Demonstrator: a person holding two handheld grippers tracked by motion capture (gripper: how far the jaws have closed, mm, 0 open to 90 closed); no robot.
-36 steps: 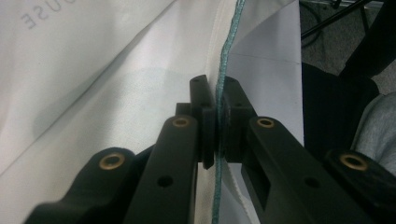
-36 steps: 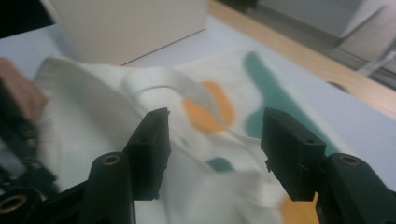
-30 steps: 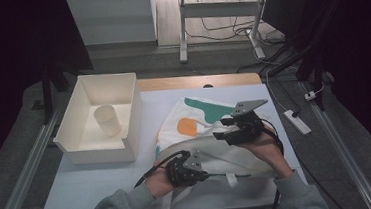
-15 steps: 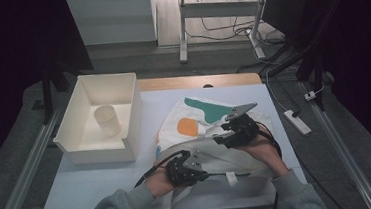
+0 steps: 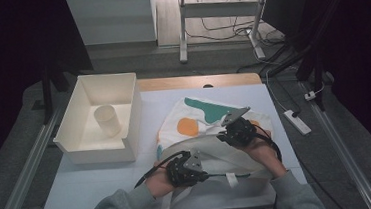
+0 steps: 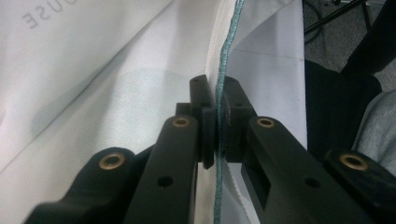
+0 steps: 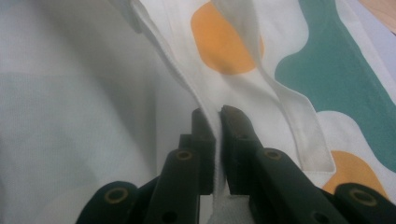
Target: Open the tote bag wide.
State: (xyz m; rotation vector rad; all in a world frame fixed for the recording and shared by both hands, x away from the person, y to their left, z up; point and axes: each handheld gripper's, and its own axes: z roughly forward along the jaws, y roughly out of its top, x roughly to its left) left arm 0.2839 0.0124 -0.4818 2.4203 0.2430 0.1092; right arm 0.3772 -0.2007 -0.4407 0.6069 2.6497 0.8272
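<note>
At the left of the table [image 5: 105,188], a white open box [image 5: 78,143] holds a pale paper cup [image 5: 107,120] standing upright on its floor. Just to its right lies a white cloth tote bag [image 5: 194,119] printed with orange dots and a green wavy patch, spread flat on the pale tabletop, its straps trailing toward the near edge.

The left gripper [image 5: 181,169] rests at the bag's near left edge, held in a grey-sleeved hand. In the left gripper view its jaws are pinched tight on the bag's hem, where a teal stitched seam [image 6: 224,60] runs straight up between the pads.

Farther right, the right gripper [image 5: 236,130] sits on the bag's upper layer beside the green patch. Its jaws have just been closing, and in the right gripper view they are clamped on a folded white edge of the fabric [image 7: 205,102], with an orange dot [image 7: 219,42] just beyond.

At the far right, on the floor, lies a white power strip [image 5: 296,122].
</note>
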